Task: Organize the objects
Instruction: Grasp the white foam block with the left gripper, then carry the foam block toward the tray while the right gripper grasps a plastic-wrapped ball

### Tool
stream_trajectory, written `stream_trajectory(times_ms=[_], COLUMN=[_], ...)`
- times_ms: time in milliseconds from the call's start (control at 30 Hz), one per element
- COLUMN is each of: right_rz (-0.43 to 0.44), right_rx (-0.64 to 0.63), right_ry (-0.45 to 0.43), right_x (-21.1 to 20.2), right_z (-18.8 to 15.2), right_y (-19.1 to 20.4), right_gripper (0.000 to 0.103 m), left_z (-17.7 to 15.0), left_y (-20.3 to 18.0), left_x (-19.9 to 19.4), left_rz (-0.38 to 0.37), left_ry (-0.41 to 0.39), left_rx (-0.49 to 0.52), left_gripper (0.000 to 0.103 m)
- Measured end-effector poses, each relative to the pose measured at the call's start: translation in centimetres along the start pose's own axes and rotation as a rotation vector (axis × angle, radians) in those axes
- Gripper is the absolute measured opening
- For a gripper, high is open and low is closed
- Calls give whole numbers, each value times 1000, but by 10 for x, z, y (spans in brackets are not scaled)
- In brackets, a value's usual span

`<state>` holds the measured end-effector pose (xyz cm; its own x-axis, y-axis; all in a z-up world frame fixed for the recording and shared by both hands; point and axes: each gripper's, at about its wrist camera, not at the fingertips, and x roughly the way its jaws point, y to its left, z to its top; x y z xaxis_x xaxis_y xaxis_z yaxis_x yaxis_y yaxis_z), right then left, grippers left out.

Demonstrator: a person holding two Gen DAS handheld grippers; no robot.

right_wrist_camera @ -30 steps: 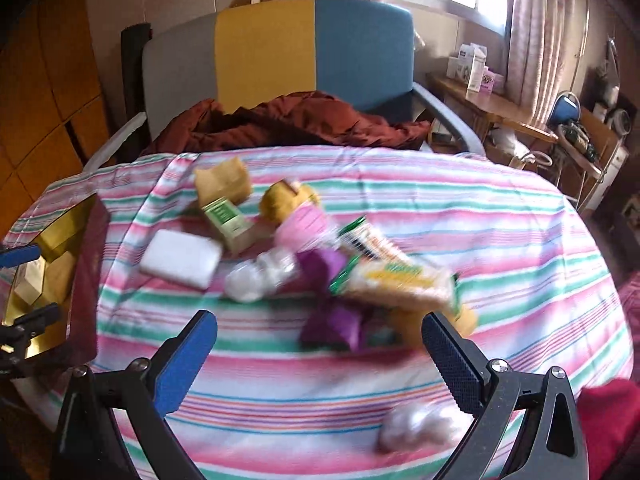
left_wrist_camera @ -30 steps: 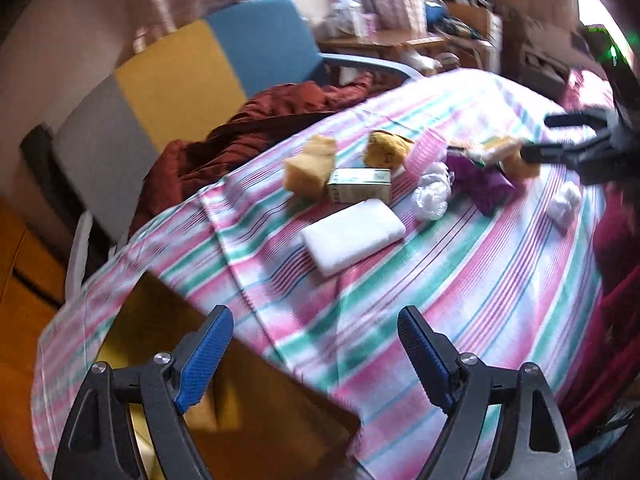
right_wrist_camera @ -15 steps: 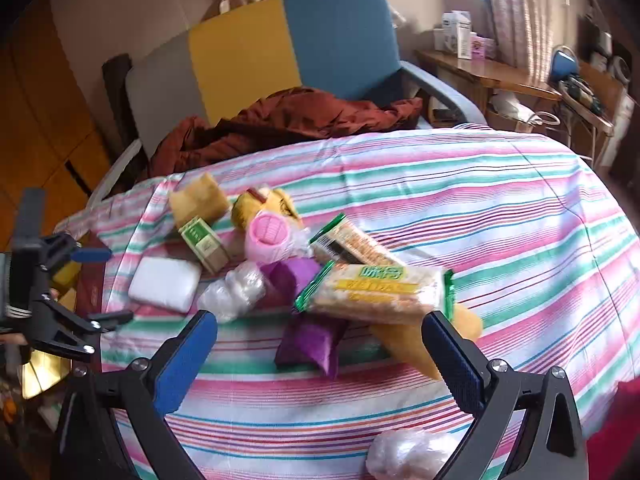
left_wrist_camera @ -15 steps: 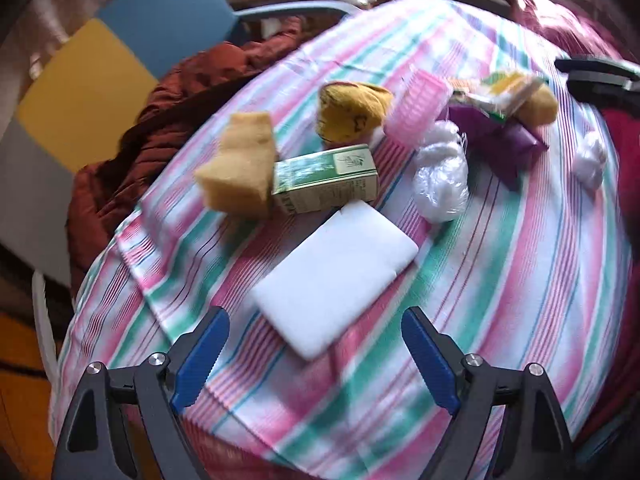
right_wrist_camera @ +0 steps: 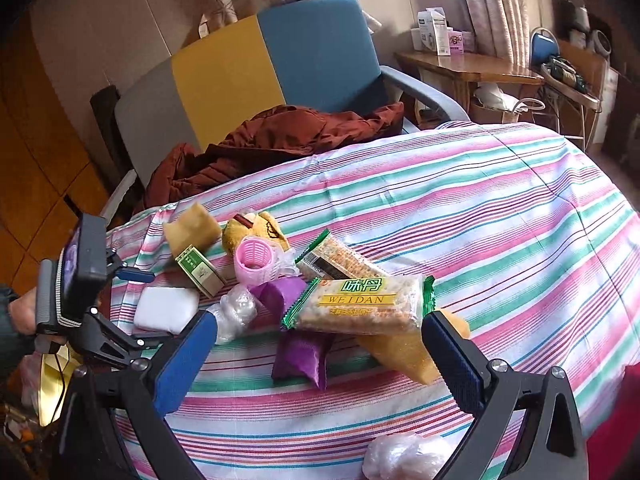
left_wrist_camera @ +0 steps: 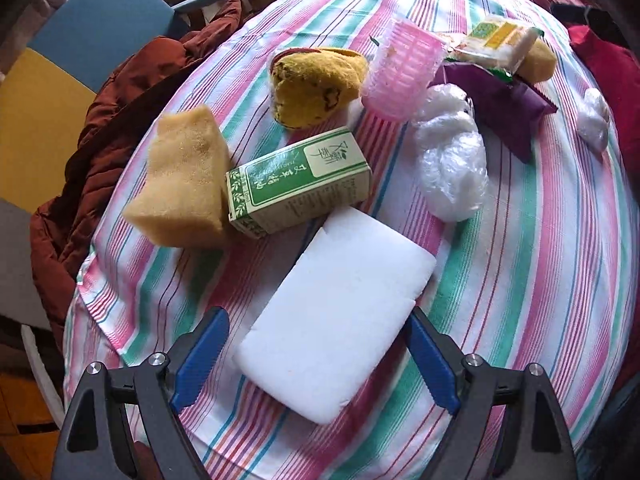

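— Two grippers, both spread wide; your left gripper (left_wrist_camera: 316, 354) is straddling the flat white foam block (left_wrist_camera: 338, 322) on the striped tablecloth (left_wrist_camera: 540, 280).

— You're judging it light and squashy, so you're pinching its long edges gently; your right gripper (right_wrist_camera: 320, 354) is hovering by the green-edged cracker packet (right_wrist_camera: 360, 306).

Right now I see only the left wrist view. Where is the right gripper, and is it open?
Observer: The right gripper is open. It hangs just short of the WEIDAN packet and touches nothing.
Operator: Is there anything behind that packet?
Observer: Yes, a second packet lies behind it, partly under it.
Operator: My left gripper is open around the white block. Is there a place for the block?
Observer: Perhaps. A gold tray shows at the table's left edge, below your gripper.
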<state>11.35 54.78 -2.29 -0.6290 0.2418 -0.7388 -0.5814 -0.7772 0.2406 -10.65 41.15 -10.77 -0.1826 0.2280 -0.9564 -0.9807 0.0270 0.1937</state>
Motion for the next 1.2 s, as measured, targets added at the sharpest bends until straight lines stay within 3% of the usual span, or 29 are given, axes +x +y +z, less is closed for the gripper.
stream_trajectory(times_ms=[200, 400, 600, 767, 1100, 1167, 1200], right_rz=[-10, -23, -25, -17, -123, -149, -172], right_rx=[21, 93, 191, 206, -29, -88, -121], right_ry=[-15, -57, -58, 34, 377, 430, 463], right_x=[-1, -9, -12, -14, 4, 11, 16], right_z=[2, 5, 7, 2, -30, -39, -44], right_y=[-5, -20, -41, -45, -30, -25, -21], right_gripper=[103, 103, 103, 103, 103, 99, 91], left_z=[-11, -27, -50, -74, -109, -116, -121], left_y=[7, -3, -35, -75, -99, -98, -98], left_x=[-2, -18, -58, -95, -118, -121, -124], left_rz=[-79, -16, -15, -49, -110, -107, -105], left_ry=[-16, -56, -160, -242, -355, -373, -380], left_rx=[-129, -261, -388, -456, -556, -577, -589], left_gripper=[75, 72, 72, 72, 72, 72, 72])
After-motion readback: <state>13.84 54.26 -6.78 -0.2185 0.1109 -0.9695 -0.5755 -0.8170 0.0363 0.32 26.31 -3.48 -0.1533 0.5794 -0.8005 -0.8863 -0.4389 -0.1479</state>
